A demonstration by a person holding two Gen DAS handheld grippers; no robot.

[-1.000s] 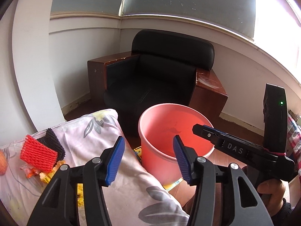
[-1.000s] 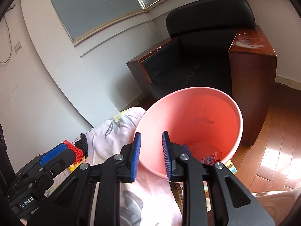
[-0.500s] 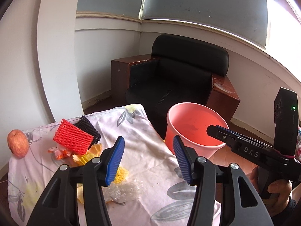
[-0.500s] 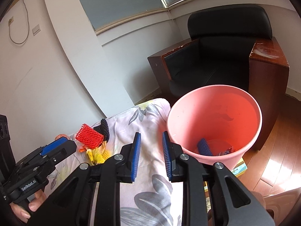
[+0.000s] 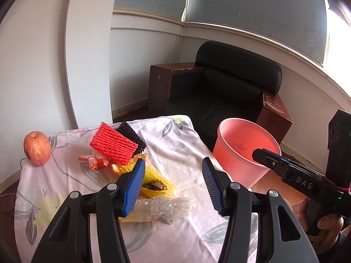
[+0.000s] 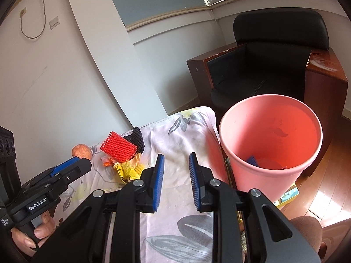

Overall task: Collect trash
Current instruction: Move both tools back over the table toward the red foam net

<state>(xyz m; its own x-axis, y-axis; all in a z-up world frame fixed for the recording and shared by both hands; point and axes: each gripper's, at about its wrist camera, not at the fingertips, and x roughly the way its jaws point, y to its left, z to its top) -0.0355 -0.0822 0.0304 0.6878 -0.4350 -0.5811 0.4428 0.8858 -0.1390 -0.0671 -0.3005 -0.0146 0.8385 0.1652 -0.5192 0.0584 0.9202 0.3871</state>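
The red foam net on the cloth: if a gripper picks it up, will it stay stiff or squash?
The red foam net looks like open mesh, so it probably squashes between the pads and weighs little. It leans on the black net, which may shift too.

So there's a table under a pale floral cloth (image 5: 179, 144). On it: an apple (image 5: 36, 148) at the far left corner, red foam netting (image 5: 114, 145) overlapping black foam netting (image 5: 131, 136), orange scraps (image 5: 93, 161), crumpled yellow wrappers (image 5: 156, 185), and bubble wrap (image 5: 163, 207) nearest the camera. A pink bucket (image 6: 271, 146) sits on the wooden floor (image 6: 329, 188) just beside it.
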